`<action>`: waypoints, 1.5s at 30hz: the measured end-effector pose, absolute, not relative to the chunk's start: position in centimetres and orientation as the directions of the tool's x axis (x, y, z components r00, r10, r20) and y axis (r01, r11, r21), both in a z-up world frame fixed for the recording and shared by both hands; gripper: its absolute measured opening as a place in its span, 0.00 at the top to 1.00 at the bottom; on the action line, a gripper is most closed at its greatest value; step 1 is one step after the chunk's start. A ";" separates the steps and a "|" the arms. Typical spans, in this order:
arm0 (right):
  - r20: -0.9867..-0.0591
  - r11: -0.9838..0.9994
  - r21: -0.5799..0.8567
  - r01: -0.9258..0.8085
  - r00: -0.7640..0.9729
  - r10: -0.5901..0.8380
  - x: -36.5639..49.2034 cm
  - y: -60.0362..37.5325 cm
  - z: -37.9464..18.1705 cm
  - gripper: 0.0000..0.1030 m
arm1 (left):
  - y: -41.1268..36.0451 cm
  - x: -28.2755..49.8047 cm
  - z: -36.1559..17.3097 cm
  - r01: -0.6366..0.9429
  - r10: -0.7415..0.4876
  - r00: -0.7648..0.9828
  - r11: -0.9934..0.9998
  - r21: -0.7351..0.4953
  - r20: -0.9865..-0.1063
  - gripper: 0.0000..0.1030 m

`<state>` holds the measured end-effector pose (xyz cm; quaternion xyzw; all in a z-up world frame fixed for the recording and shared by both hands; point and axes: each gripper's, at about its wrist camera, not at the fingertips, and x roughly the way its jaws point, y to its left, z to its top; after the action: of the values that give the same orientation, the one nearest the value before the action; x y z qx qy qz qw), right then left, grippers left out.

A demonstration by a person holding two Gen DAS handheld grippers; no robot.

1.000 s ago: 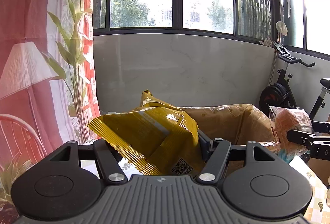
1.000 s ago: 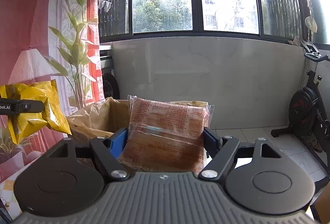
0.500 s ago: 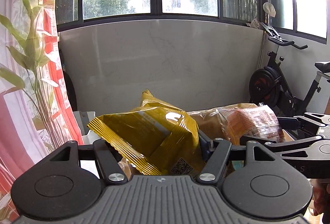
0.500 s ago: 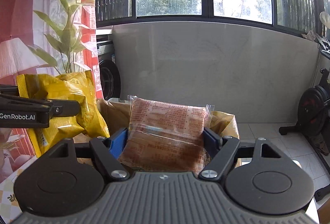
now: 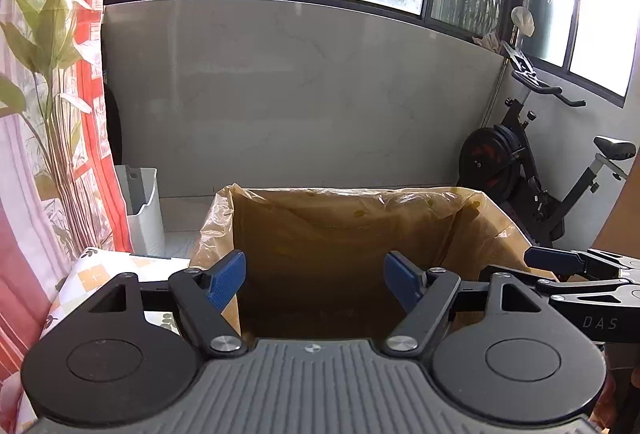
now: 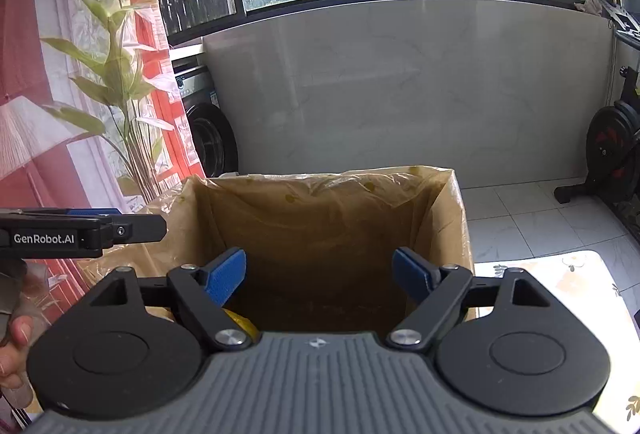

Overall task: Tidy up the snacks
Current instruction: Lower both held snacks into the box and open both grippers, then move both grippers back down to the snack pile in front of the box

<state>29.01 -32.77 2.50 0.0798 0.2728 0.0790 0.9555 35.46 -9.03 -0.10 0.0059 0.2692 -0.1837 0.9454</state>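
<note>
Right wrist view alone shows a yellow packet inside the lined box (low, near side); both claws, left and right, are opening, empty, over that box.

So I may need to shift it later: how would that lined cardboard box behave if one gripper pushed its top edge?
The cardboard box stands tall and open-topped, so a high push would probably tip it rather than slide it. Its plastic liner looks thin and crinkled, likely slippery and loose. With little visible inside, it is probably light.
</note>
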 end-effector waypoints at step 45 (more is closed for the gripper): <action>-0.662 0.955 0.254 -0.155 0.691 0.289 13.0 -29.9 -8.6 0.02 | -3.0 21.8 -14.7 0.270 -0.363 0.596 0.931 -0.247 -0.716 0.21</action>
<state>13.01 -29.90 -8.58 0.0893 0.3738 0.1213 0.9152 21.84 -2.98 -14.69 -0.0564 0.4130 -0.1774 0.8915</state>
